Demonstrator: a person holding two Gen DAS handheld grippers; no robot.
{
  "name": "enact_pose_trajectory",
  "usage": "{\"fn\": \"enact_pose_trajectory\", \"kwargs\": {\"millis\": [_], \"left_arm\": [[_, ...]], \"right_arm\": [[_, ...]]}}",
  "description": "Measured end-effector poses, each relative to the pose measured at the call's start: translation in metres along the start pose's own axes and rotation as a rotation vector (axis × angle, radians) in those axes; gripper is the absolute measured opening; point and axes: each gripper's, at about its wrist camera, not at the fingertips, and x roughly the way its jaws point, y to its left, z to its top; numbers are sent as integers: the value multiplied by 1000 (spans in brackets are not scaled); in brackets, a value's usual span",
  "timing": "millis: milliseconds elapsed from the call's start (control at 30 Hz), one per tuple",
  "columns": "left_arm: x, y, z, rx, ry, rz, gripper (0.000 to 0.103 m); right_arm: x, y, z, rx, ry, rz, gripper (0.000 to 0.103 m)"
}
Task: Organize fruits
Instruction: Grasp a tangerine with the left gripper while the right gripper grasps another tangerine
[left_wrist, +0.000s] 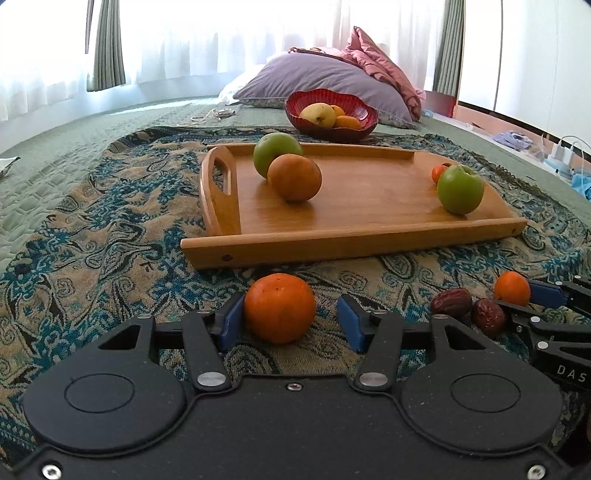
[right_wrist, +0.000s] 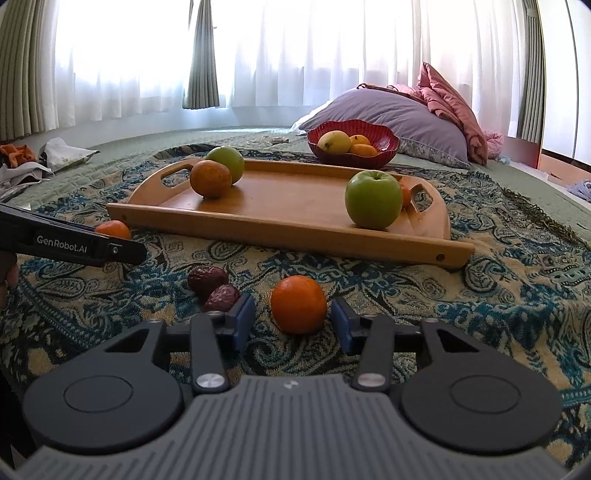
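A wooden tray (left_wrist: 351, 218) (right_wrist: 295, 206) lies on the patterned blanket and holds two green apples (left_wrist: 460, 189) (right_wrist: 373, 199), an orange (left_wrist: 294, 177) (right_wrist: 210, 178) and a small orange fruit at its right end. My left gripper (left_wrist: 291, 321) is open around an orange (left_wrist: 279, 308) on the blanket; its left pad touches the fruit. My right gripper (right_wrist: 293, 321) is open around a smaller orange (right_wrist: 298, 304), also seen in the left wrist view (left_wrist: 511, 288). Two dark red dates (left_wrist: 467, 308) (right_wrist: 214, 286) lie between the grippers.
A red bowl (left_wrist: 332, 127) (right_wrist: 352, 155) with yellow and orange fruit stands behind the tray, in front of a purple pillow (left_wrist: 325, 77). Clothes and a bag (right_wrist: 55, 155) lie at the far left of the bed. Cables and chargers (left_wrist: 561, 151) sit off the right edge.
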Motion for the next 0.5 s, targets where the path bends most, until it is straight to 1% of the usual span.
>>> {"fn": "enact_pose_trajectory", "kwargs": {"millis": [67, 133, 167, 233, 300, 500], "left_arm": [[-1, 0, -1, 0, -5, 6, 47], [-2, 1, -1, -2, -9, 15, 39], [-3, 2, -1, -4, -12, 25, 37], [-5, 4, 1, -23, -18, 24, 37], [-7, 6, 5, -44, -26, 20, 36], [-9, 1, 13, -32, -46, 5, 36]], "right_arm": [[0, 0, 0, 0, -3, -1, 47], [0, 0, -1, 2, -5, -1, 45], [-1, 0, -1, 3, -6, -2, 43], [-1, 0, -1, 6, -12, -9, 37], [-3, -1, -1, 18, -24, -18, 35], [-8, -2, 2, 44, -56, -42, 35]]}}
